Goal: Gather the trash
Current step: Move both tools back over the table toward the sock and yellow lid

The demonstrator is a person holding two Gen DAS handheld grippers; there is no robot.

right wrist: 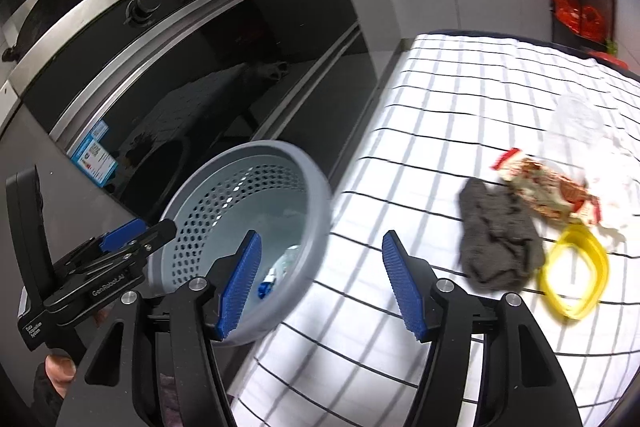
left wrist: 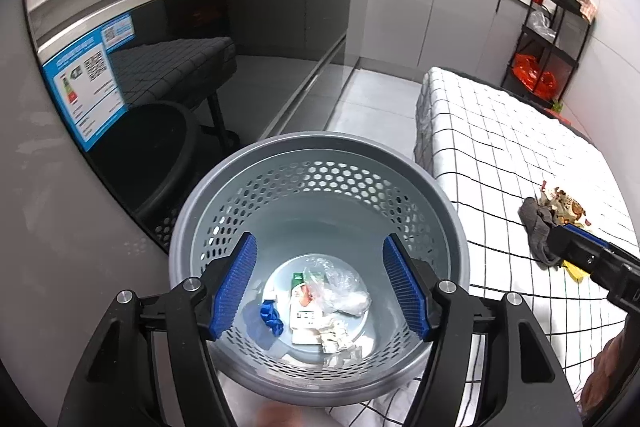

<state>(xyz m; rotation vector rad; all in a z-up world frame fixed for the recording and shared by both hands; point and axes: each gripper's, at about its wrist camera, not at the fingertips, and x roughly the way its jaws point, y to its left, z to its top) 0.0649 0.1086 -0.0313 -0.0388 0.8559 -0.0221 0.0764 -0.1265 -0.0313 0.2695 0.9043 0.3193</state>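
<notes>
Left hand-held gripper (left wrist: 320, 287) jaws apart, empty, over grey perforated bin (left wrist: 448, 211) holding wrappers and plastic, right hand-held gripper (right wrist: 322, 287) jaws apart, empty, above checked tabletop (right wrist: 440, 115), grey cloth (right wrist: 498, 247), snack wrapper (right wrist: 544, 187), yellow ring (right wrist: 576, 277) near right edge

The left gripper (right wrist: 136, 243), seen from the right wrist camera, carries the brand "GenRobot.AI" in white along its black arm, and a small white label near its handle seems to read "Data Acquisition System", though the print is tiny. A blue sticker (left wrist: 86, 83) on the dark glass appliance door bears QR codes and a coloured rating scale, but its lines of print are too small to read. The wrappers in the grey bin (left wrist: 320, 155) and the snack wrapper (right wrist: 548, 193) on the checked cloth show print that stays illegible.
</notes>
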